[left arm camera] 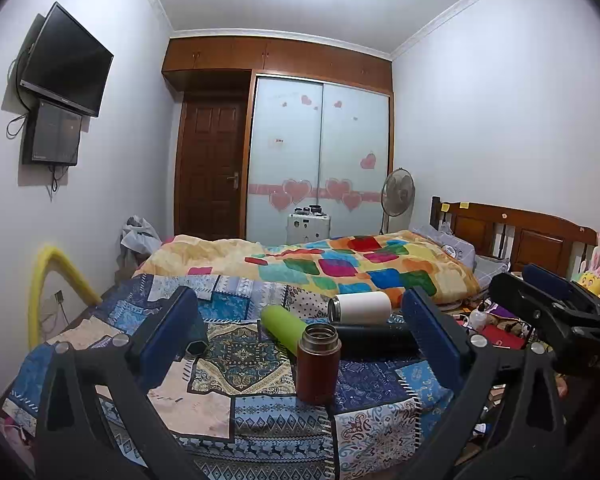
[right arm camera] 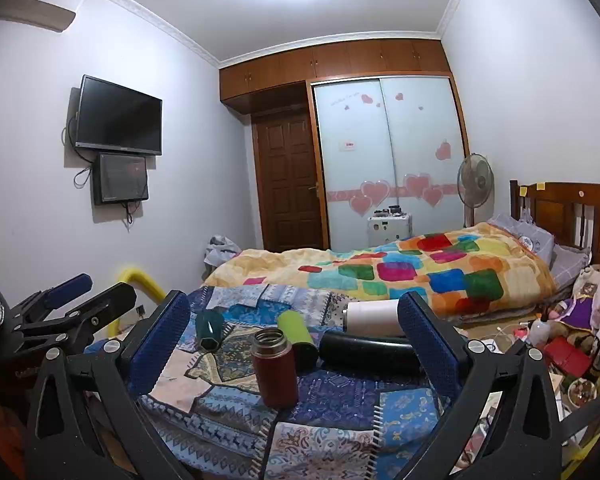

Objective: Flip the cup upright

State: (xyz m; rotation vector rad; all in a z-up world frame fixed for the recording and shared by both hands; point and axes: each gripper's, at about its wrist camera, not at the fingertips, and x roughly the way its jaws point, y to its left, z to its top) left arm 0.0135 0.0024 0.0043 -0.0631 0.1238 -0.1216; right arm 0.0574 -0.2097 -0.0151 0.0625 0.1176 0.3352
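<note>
A dark red cup [left arm camera: 318,364] with a steel neck stands upright on the patchwork cloth [left arm camera: 220,412]; it also shows in the right wrist view [right arm camera: 275,368]. Behind it lie on their sides a green cup [left arm camera: 282,326], a black cup [left arm camera: 374,340], a white cup [left arm camera: 360,307] and a dark teal cup [left arm camera: 198,340]. My left gripper [left arm camera: 304,336] is open and empty, its jaws wide on either side of the red cup. My right gripper [right arm camera: 298,340] is open and empty too. In the right wrist view the green cup [right arm camera: 296,330], black cup [right arm camera: 370,350], white cup [right arm camera: 374,318] and teal cup [right arm camera: 209,330] lie likewise.
The right gripper body [left arm camera: 556,312] shows at the right of the left wrist view; the left one [right arm camera: 60,316] at the left of the right wrist view. A bed with a colourful quilt [left arm camera: 340,264] lies behind. Clutter [right arm camera: 564,344] sits at the right, a yellow tube [left arm camera: 48,276] at the left.
</note>
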